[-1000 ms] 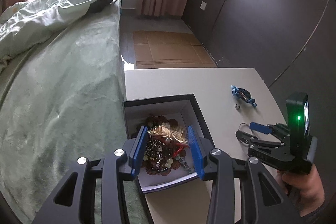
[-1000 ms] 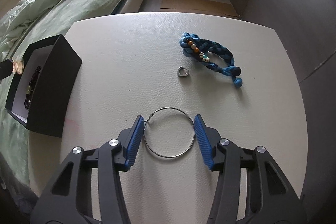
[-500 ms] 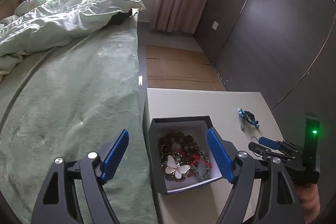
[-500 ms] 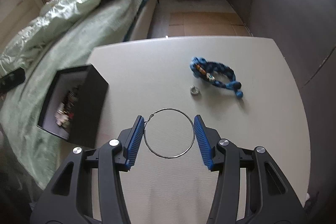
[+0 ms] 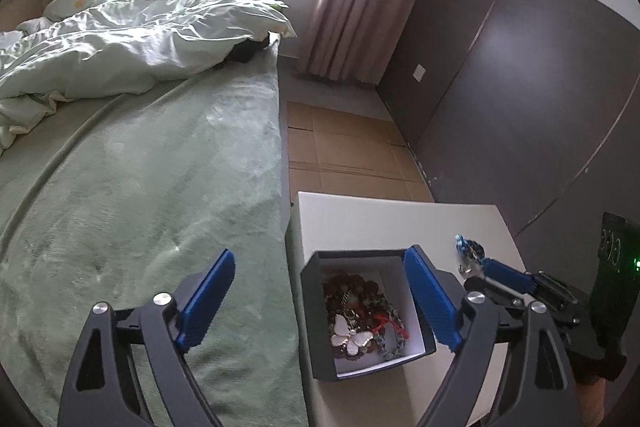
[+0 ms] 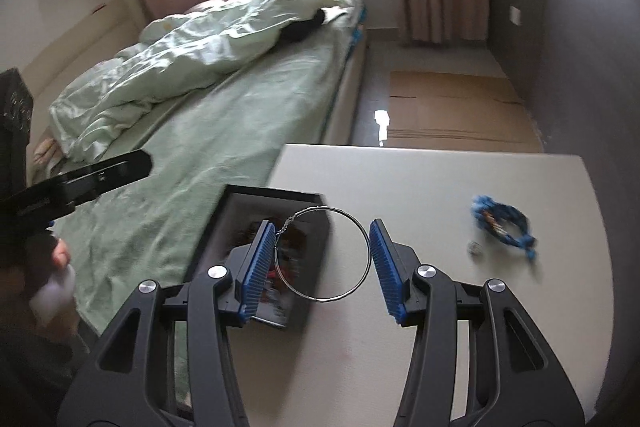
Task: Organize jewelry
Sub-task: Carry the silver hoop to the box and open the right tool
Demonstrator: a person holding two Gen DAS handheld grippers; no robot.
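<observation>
The hoop earring (image 6: pixel 322 254) is thin bright wire, metallic and shiny. It sits between ribbed blue pads that look like rubber or soft plastic, on fingers (image 6: pixel 383 262) of matt black plastic with polished silver screw heads. The box (image 5: pixel 320 315) looks like matt dark card outside and smooth white card inside; the butterfly pendant (image 5: pixel 351 336) in it has a pearly gloss with a gilt edge, among dull beads. The desk (image 5: pixel 384 223) is a smooth, pale, low-sheen surface. The braided bracelet (image 6: pixel 503 223) is blue cord. The bed cover (image 5: pixel 140 187) is soft napped green cloth, the quilt (image 5: pixel 120 39) a crumpled, faintly satiny fabric. Flattened brown cardboard (image 5: pixel 344 151) lies on the floor.
</observation>
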